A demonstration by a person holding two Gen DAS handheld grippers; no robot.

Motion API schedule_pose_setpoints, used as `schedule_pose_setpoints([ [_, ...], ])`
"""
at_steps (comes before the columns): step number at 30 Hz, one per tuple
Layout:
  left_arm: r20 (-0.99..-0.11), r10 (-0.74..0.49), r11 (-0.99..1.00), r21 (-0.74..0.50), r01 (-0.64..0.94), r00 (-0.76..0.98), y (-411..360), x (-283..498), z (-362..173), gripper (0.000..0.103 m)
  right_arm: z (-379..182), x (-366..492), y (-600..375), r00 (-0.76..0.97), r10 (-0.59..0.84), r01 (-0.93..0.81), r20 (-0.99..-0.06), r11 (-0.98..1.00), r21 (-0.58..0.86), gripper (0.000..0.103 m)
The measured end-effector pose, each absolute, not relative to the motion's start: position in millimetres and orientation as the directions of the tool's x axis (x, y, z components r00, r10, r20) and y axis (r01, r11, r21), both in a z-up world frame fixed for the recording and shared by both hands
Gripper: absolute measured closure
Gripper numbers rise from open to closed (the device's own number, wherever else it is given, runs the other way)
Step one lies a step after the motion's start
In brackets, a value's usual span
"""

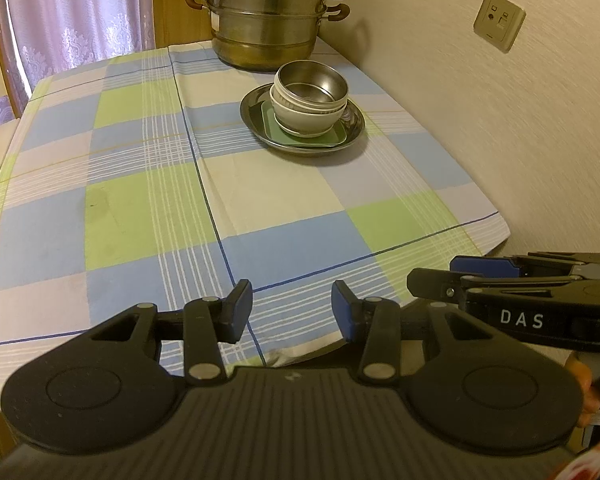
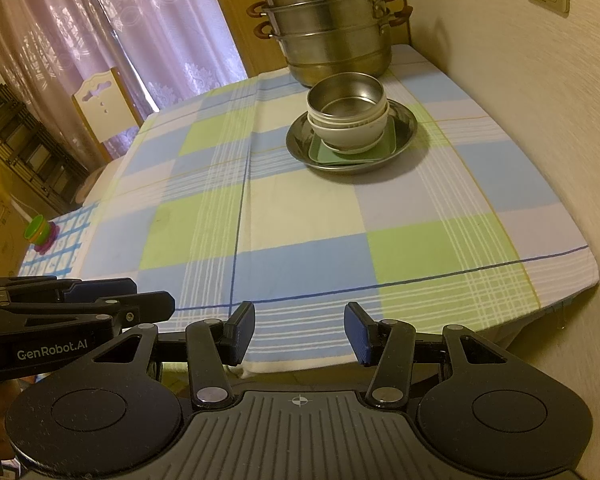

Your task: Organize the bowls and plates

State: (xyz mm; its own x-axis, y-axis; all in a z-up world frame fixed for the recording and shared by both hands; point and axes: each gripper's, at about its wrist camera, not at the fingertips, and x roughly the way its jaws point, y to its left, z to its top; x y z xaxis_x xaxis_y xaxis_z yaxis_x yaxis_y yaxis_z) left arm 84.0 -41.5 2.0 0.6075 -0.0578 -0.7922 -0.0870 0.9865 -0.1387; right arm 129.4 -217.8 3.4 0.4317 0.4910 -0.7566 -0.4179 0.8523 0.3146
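A stack of dishes stands toward the far right of the checked tablecloth. At the bottom is a round steel plate, on it a square green plate, then a white bowl, and on top a steel bowl. My left gripper is open and empty above the table's near edge. My right gripper is open and empty beside it, also at the near edge. Each gripper shows side-on in the other's view: the right one and the left one.
A large tiered steel steamer pot stands at the far end behind the stack. A wall runs along the table's right side. A chair and curtains are to the left, with a small colourful toy on a lower surface.
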Motion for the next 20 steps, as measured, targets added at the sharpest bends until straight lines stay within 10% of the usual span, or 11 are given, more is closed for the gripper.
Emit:
schedule_pose_setpoints([
  [20,-0.792,-0.054,0.986,-0.14,-0.095,0.608,-46.9,90.2,0.6,0.063,1.5,140.6,-223.2,0.425,0.492,-0.427,-0.76,0.849,0.311,0.053],
])
